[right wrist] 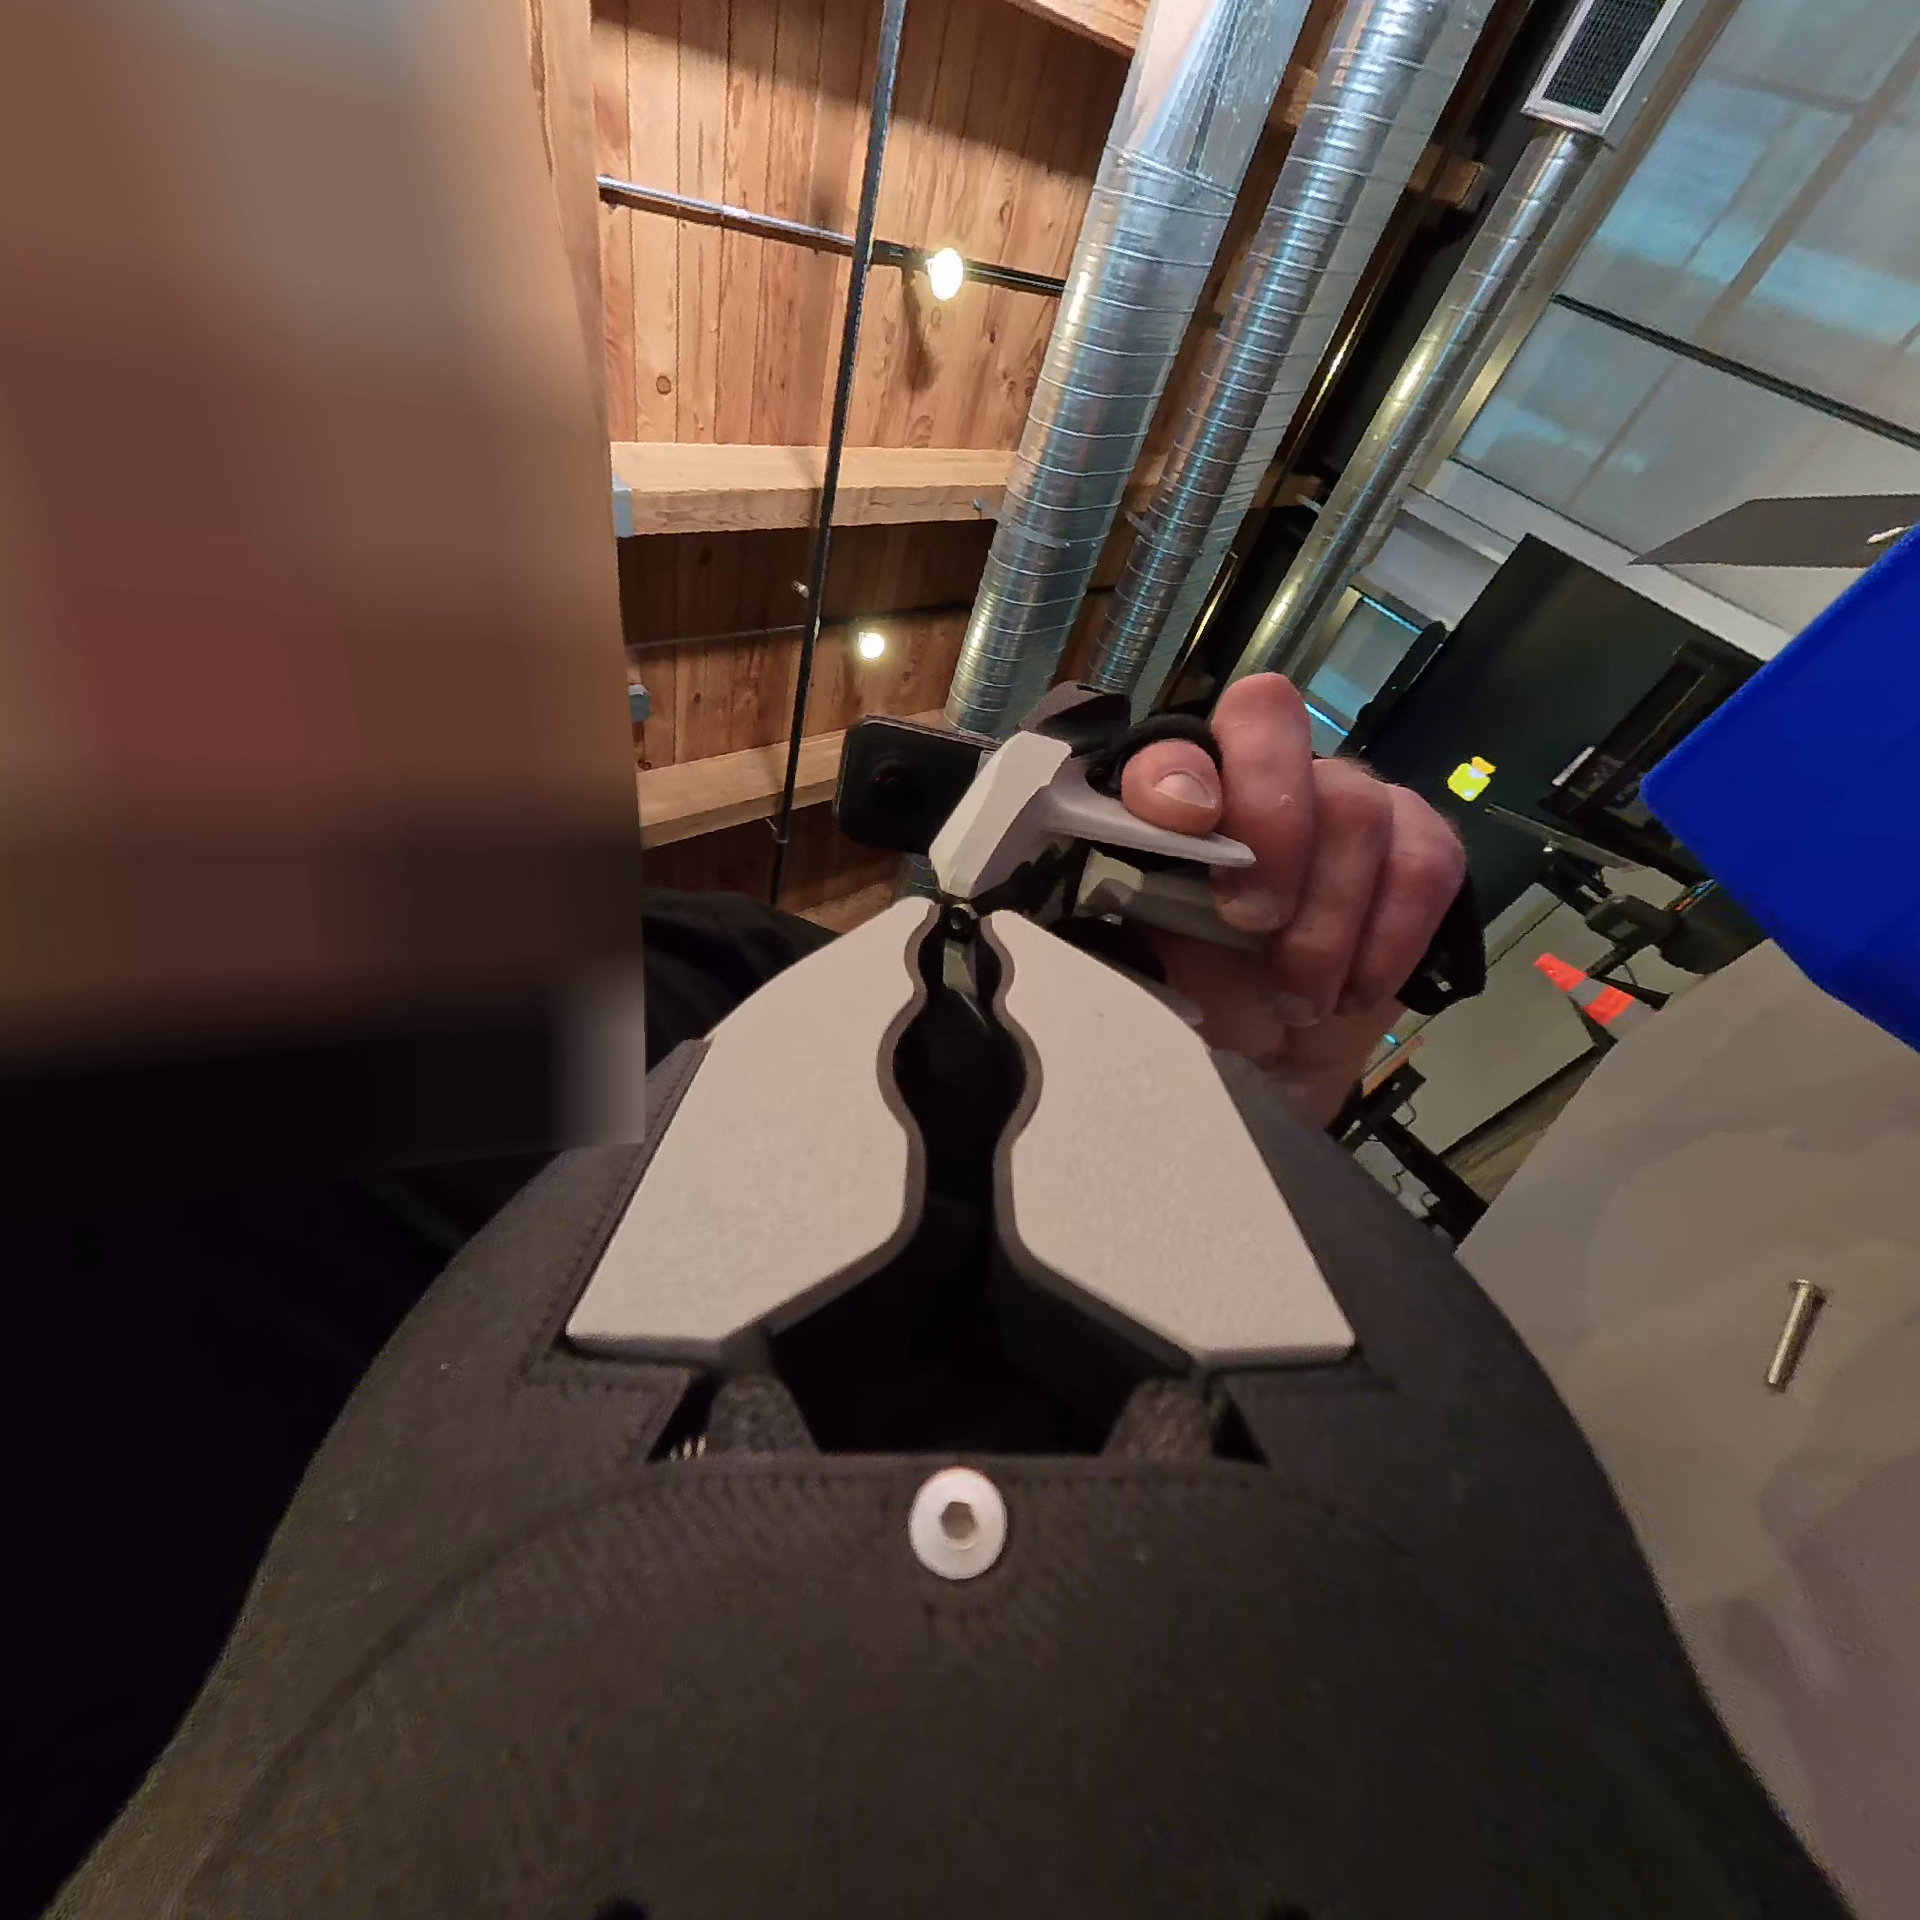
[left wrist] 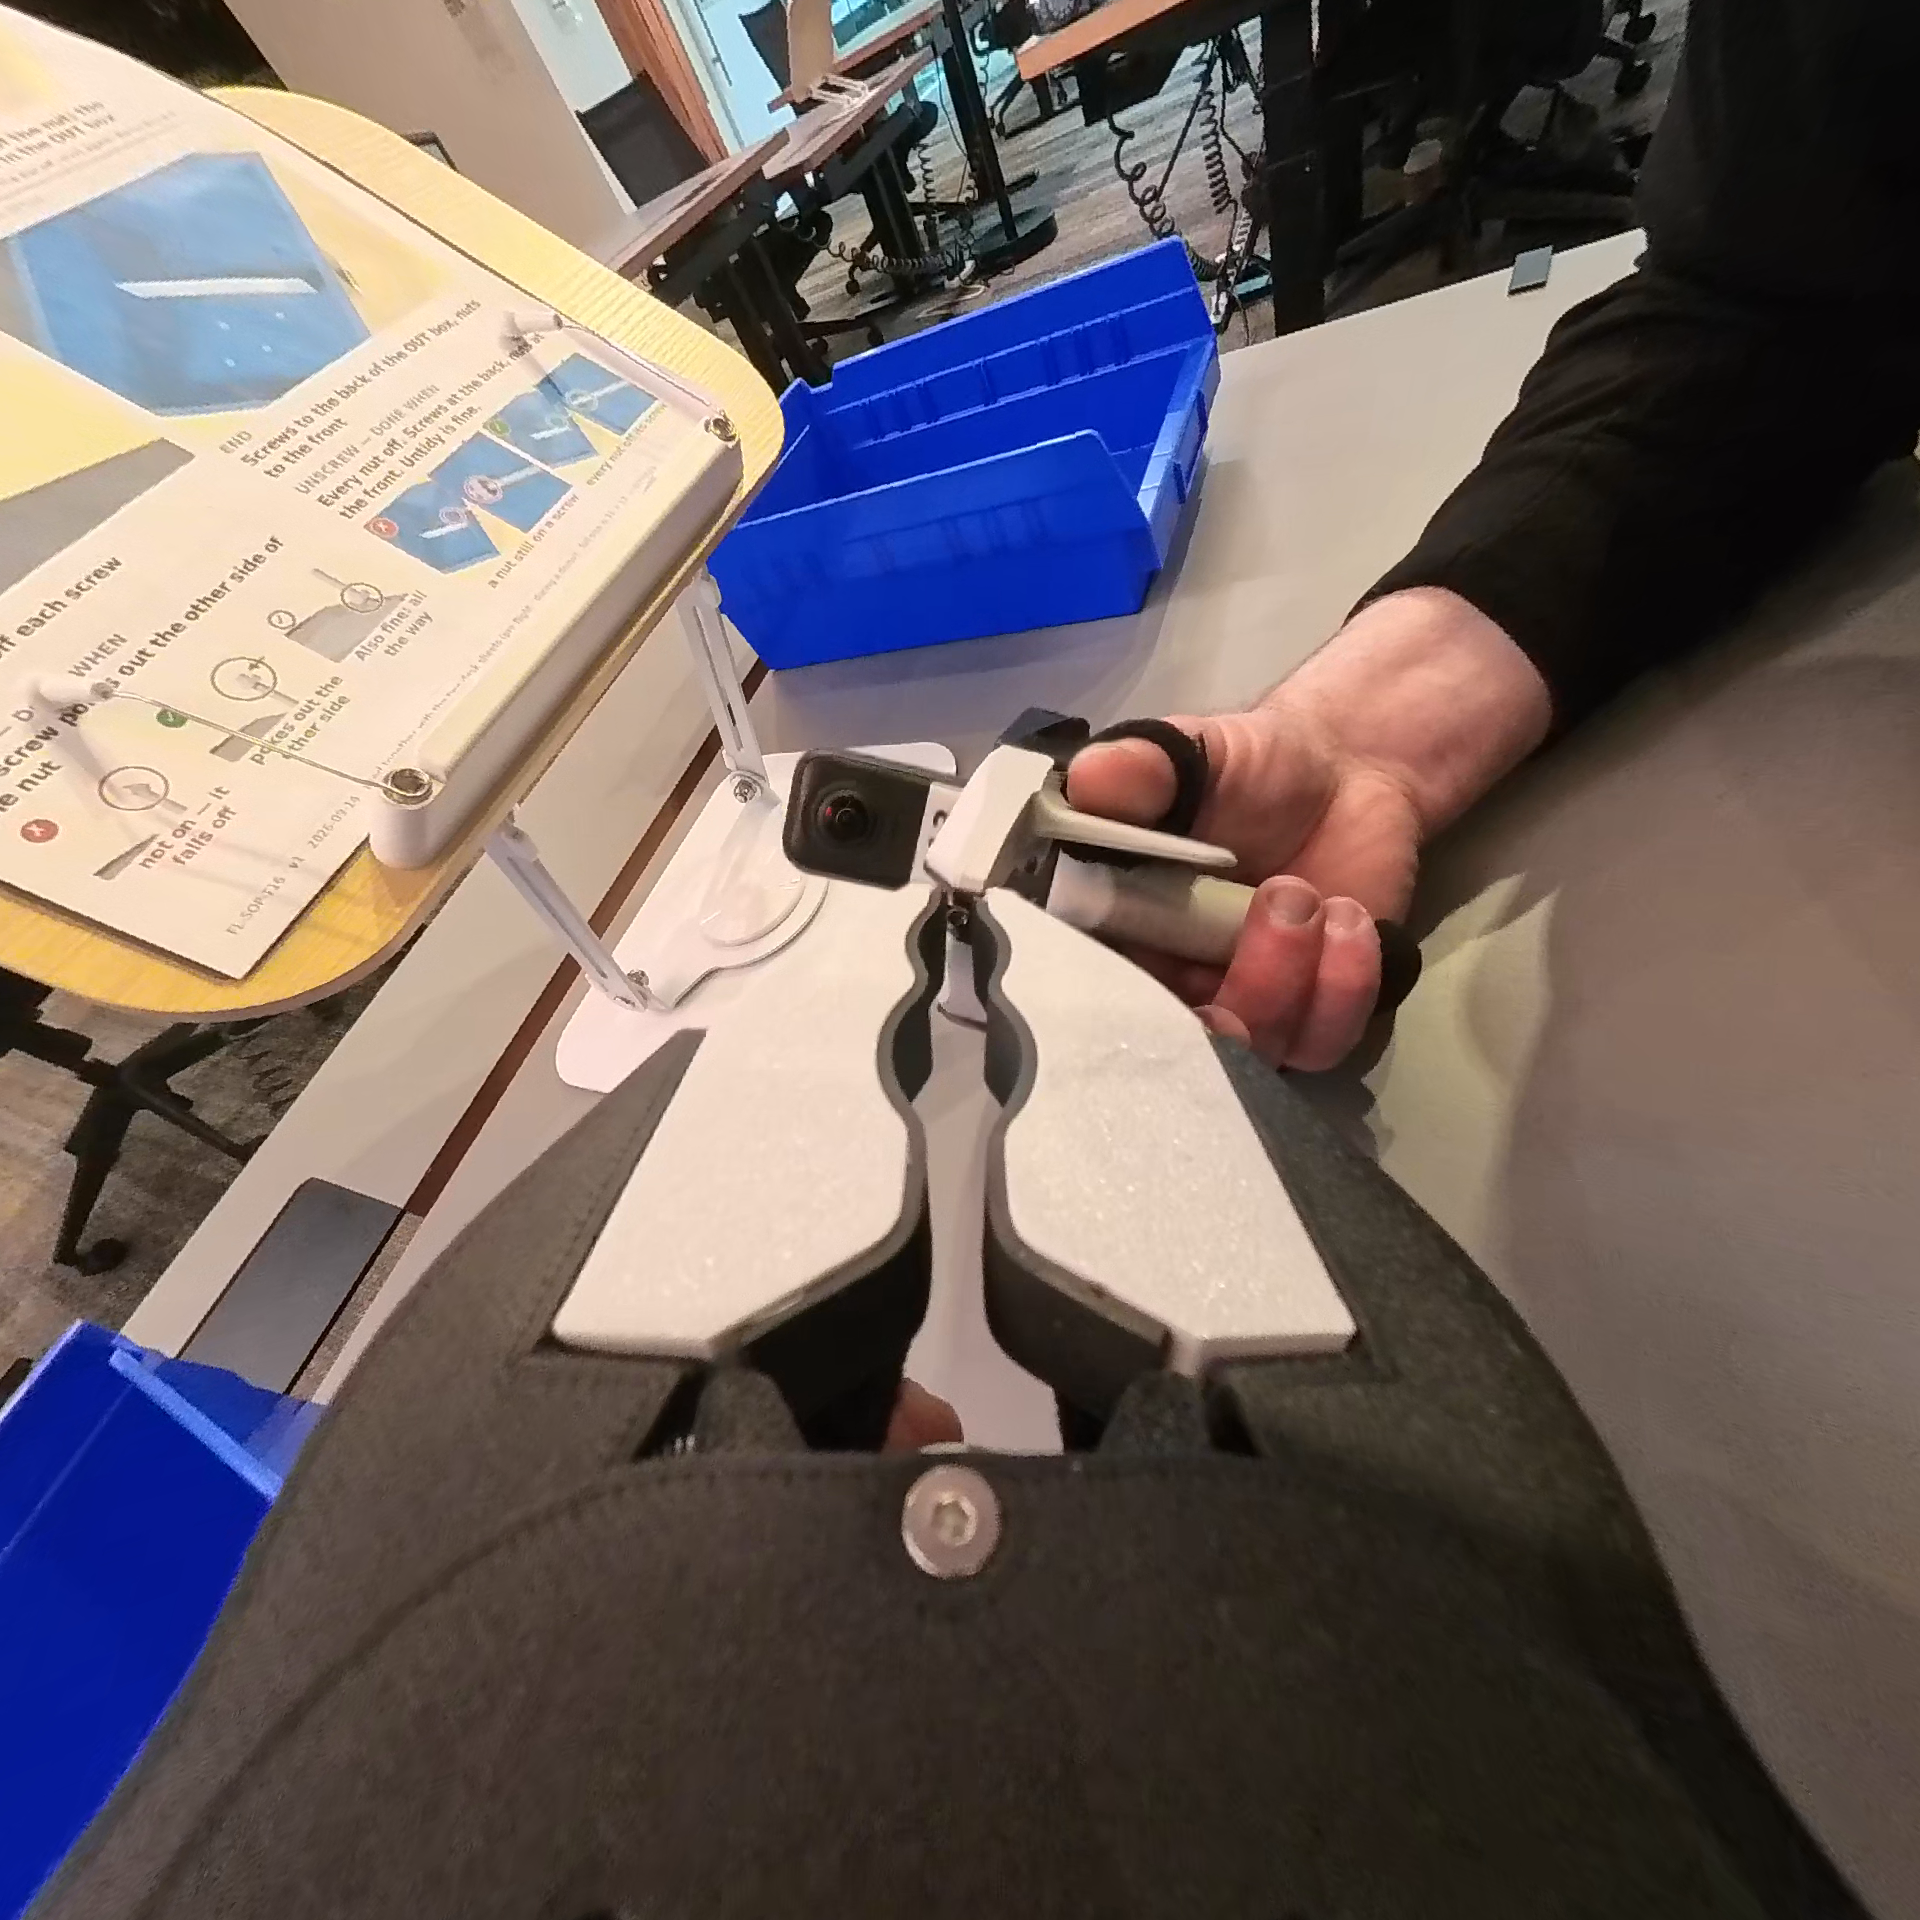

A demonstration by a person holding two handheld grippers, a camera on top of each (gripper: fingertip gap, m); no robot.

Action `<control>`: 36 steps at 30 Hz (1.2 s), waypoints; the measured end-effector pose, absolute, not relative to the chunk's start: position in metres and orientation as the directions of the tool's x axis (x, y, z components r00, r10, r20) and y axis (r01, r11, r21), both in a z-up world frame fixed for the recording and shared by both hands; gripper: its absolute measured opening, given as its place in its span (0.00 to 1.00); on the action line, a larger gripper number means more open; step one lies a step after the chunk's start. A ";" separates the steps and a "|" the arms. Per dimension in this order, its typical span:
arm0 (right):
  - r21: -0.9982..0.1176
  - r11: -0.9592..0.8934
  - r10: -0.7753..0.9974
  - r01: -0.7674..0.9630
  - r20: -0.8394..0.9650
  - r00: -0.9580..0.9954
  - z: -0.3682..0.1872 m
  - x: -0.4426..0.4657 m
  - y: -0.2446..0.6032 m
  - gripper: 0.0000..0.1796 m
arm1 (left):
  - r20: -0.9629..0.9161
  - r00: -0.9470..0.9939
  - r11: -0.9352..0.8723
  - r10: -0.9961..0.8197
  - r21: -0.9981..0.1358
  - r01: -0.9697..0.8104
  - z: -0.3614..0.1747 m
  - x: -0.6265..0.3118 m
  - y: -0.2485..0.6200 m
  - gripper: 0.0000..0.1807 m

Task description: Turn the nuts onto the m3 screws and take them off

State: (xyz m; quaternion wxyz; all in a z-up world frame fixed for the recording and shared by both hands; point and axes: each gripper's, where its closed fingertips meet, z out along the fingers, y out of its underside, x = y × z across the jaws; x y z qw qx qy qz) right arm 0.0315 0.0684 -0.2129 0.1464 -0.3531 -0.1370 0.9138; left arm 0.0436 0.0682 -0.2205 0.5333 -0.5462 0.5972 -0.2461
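My left gripper (left wrist: pixel 951 914) and my right gripper (right wrist: pixel 951 914) meet tip to tip in the air above the grey table (left wrist: pixel 1662 1195). Both are shut at the tips on one tiny dark metal piece. In the left wrist view it looks like a small screw (left wrist: pixel 954 918). In the right wrist view it looks like a dark nut (right wrist: pixel 956 921). It is too small to tell how far the nut sits on the screw. Each view shows a hand (left wrist: pixel 1299 831) (right wrist: pixel 1309 862) holding the opposite gripper. A loose silver screw (right wrist: pixel 1792 1335) lies on the table at the right.
A blue bin (left wrist: pixel 966 520) stands on the table behind the grippers. Another blue bin (left wrist: pixel 104 1558) is at the lower left. An instruction board (left wrist: pixel 312 520) on a white stand (left wrist: pixel 727 935) overhangs the left. A blue bin (right wrist: pixel 1818 779) shows close at the right. My left and right fingertips are right by each other.
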 end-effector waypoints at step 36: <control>-0.380 -0.876 0.450 -0.297 -0.420 -0.788 -0.189 0.064 0.063 0.02 | -0.384 0.198 0.301 -0.902 -0.886 -0.352 -0.199 0.047 0.063 0.08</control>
